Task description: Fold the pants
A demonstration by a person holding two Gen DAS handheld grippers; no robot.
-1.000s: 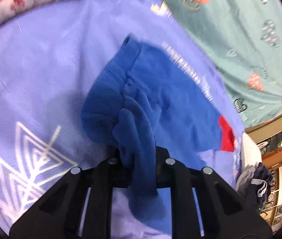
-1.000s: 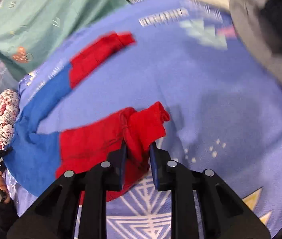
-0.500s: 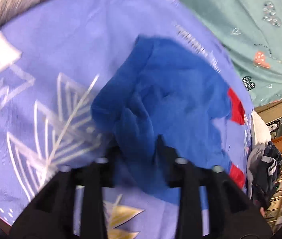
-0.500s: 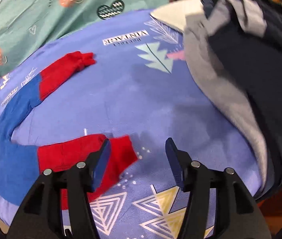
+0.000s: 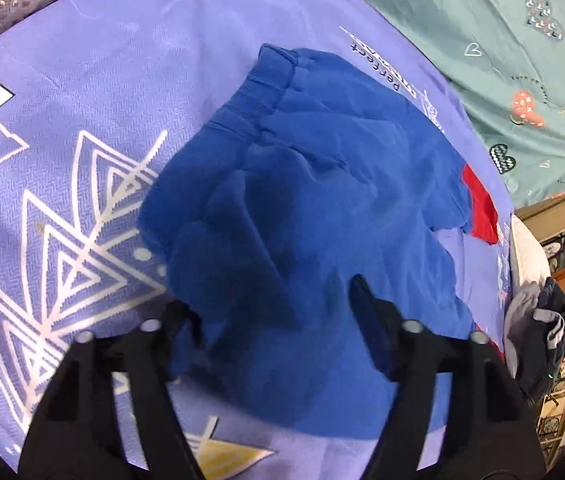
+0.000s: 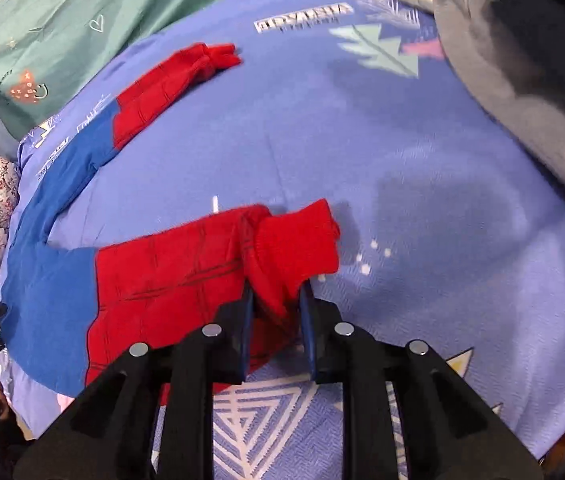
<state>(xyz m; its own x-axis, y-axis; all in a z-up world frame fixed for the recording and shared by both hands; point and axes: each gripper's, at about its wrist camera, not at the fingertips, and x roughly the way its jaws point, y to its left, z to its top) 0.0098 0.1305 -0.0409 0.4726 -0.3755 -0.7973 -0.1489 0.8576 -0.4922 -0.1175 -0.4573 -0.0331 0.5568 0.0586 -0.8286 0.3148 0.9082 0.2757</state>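
While the left gripper (image 5: 270, 300) hovers spread wide above the pants (image 5: 306, 216), the right gripper (image 6: 276, 300) pinches their red cuff (image 6: 294, 248).

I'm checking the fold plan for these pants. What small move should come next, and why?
Probably carry the near red cuff, pinched in the right gripper, across to the far red cuff: the legs lie spread apart, and the left gripper is open over the blue waist.

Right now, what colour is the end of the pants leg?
Red, on the cuff; the right wrist view shows it best.
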